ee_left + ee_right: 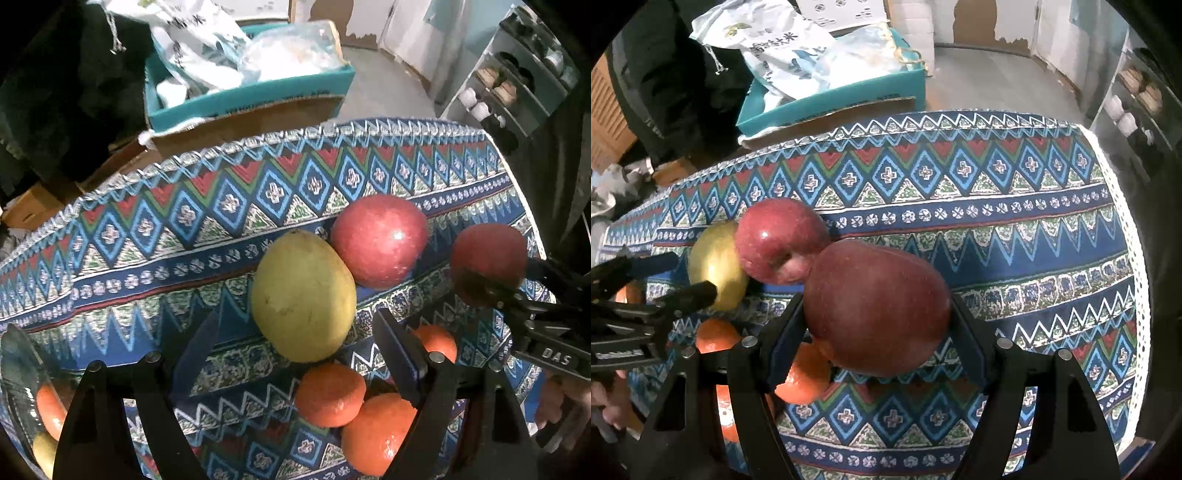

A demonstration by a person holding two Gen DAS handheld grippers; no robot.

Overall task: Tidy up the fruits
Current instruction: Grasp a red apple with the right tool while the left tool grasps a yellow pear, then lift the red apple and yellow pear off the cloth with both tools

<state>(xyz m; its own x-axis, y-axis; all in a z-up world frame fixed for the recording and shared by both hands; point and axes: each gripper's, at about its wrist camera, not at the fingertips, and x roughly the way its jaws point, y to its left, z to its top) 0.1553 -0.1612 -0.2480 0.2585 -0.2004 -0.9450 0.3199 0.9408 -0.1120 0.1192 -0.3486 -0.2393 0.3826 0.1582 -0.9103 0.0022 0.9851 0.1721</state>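
- Pinched between the pads of the right claw [877, 314], a red apple [877, 308] is held above the surface [1015, 236].
- Ahead of the spread left claw [295, 354], a pear [303, 295] is seen.
- Beside that claw, oranges [330, 395] are clustered.
- Left of it, a glass bowl [18, 373] holds fruit.
- Beyond the surface, a teal box [831, 99] is stuffed with bags [783, 48].

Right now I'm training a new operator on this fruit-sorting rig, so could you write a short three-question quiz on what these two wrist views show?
1. True or false: the right gripper holds a round dark red apple.
2. What lies between the open left gripper's fingers? A) yellow-green pear B) banana C) lemon
3. Fill in: the fruit rests on a patterned blue ____.

Key: 1 true; 2 A; 3 tablecloth.
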